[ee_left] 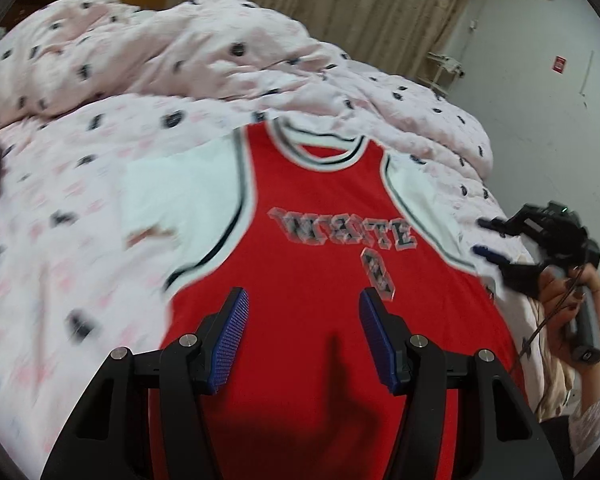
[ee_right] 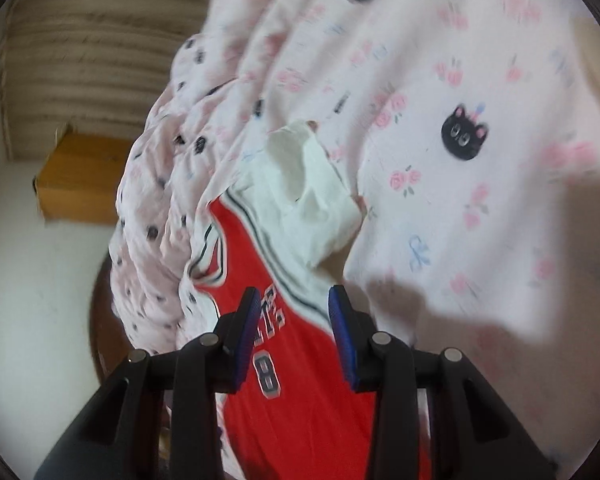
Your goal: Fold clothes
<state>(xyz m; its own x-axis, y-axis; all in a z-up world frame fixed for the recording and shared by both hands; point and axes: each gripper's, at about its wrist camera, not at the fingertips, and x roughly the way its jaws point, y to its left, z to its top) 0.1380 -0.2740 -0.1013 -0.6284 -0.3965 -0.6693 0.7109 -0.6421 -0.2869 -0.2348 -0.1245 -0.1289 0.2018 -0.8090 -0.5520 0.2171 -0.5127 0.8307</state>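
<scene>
Both views are motion-blurred, and the lower hem of the red basketball jersey (ee_left: 319, 280) is cut off behind the left tongs (ee_left: 301, 322), so its full length cannot be seen. The jersey lies flat, front up, on a bed covered by a pink floral duvet (ee_left: 60, 208) printed with black cat faces; its long axis runs away from the left camera, with the white-trimmed collar at the far end and the body toward the tongs. Short white sleeves (ee_left: 180, 192) spread to either side of the red body (the one in the right wrist view is crumpled). The chest lettering appears mirrored in the left view and is too blurred to read with certainty; below it the number 8 is legible in the right wrist view. The left tongs are spread wide above the jersey's lower body, gripping nothing. The right tongs (ee_right: 294, 332) are likewise spread, hovering over the jersey's chest edge, and from the left view they (ee_left: 484, 238) show at the bed's right side, held in the person's right hand (ee_left: 575, 300). Beige curtains (ee_left: 339, 4) hang beyond the bed.
</scene>
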